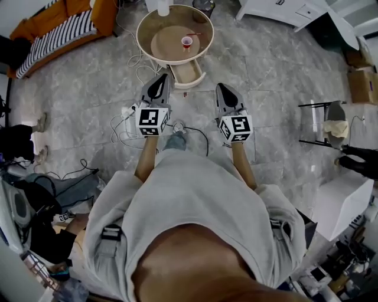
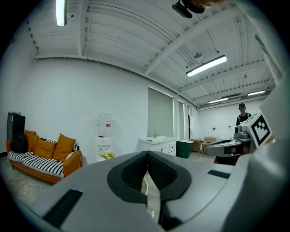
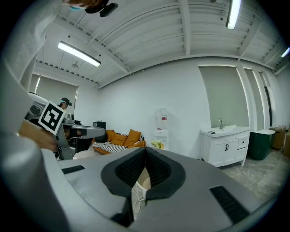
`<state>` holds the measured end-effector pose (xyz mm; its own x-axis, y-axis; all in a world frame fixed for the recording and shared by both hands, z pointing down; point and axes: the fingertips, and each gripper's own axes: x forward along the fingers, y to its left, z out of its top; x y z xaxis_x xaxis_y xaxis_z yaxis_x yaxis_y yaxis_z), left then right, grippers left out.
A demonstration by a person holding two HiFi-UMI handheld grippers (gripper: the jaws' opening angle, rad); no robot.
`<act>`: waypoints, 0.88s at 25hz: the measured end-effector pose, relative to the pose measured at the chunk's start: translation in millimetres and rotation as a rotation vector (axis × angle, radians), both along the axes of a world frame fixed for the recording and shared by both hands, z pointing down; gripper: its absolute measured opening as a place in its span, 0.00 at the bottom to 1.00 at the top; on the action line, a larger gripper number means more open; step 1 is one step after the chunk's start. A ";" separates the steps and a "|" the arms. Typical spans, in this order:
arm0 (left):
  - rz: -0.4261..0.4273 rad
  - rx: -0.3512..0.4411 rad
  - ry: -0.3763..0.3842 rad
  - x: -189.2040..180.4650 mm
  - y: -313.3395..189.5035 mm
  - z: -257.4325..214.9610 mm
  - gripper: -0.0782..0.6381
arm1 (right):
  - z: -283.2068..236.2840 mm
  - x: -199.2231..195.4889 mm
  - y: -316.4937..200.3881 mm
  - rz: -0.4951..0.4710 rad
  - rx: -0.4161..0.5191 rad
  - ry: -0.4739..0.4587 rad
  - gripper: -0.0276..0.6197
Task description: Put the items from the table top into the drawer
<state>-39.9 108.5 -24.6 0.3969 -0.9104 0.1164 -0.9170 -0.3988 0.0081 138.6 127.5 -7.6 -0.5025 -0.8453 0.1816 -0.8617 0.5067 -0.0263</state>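
The right tongs (image 3: 145, 148), jaws together with nothing between them, face a white wall (image 3: 181, 99), with an orange sofa (image 3: 118, 141) at left, a water dispenser (image 3: 161, 129) ahead and a white sink cabinet (image 3: 225, 147) at right.

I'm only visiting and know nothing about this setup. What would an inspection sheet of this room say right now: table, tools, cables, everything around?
Surface: round table, pale rim, brown top, mostly bare.
Job's things: one small red cup stands on the table; the drawer under it is pulled open, nothing visible inside.
Clutter: cardboard box on the floor at the right.
Grippers: left tool and right tool both shut and empty, held short of the table.
Cables: white cables and a power strip on the floor near the table; a black cable by the person's feet.
Surroundings: grey tiled floor, orange sofa, white cabinet.
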 end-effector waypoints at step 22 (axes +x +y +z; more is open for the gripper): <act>-0.003 -0.011 0.035 -65.2 -142.0 20.0 0.13 | 15.0 -50.1 -134.4 0.018 -0.014 0.064 0.08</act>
<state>-105.1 -33.4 -4.7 0.3980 -0.9104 0.1128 -0.9174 -0.3956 0.0446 88.5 -6.8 7.4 -0.4741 -0.8512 0.2250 -0.8710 0.4909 0.0216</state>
